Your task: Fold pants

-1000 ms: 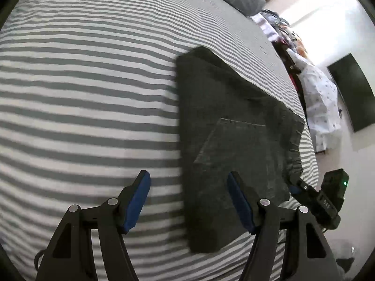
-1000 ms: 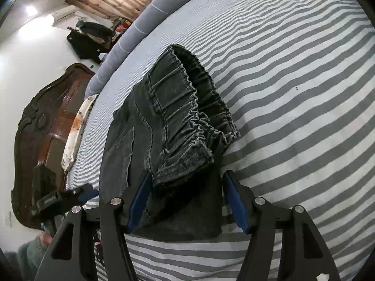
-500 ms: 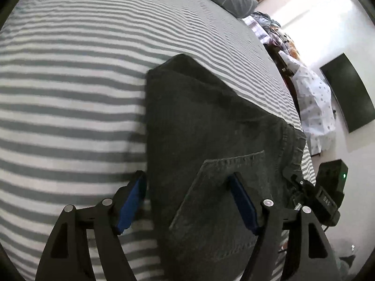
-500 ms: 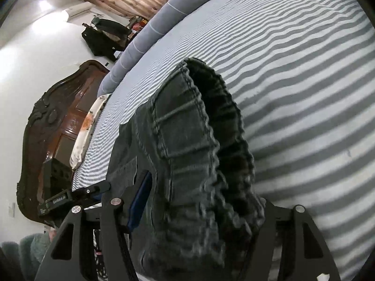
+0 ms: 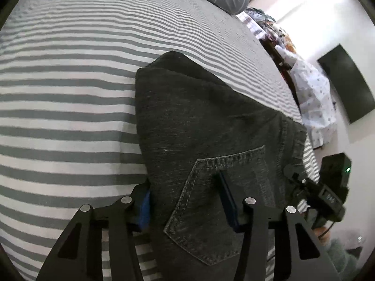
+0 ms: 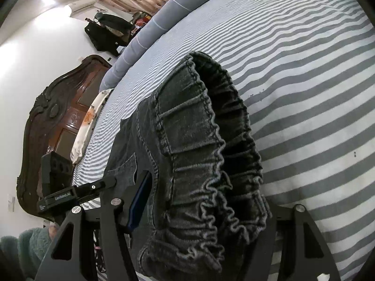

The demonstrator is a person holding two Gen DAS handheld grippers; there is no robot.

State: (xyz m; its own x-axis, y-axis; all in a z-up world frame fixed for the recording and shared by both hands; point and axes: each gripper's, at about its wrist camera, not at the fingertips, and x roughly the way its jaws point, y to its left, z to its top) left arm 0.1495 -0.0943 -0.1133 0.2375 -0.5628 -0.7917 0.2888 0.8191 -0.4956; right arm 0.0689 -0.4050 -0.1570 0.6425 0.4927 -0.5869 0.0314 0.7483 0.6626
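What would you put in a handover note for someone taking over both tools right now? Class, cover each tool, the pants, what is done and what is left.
Left tool: jaws have just been closing over the pants' folded edge at the back pocket; a firm pinch is not clear.
Right tool: straddles the gathered waistband; far finger hidden, grip unclear.
Pants: on the striped sheet, apparently already folded into a compact panel.
Left: probably secure both ends, fold once more, flatten.
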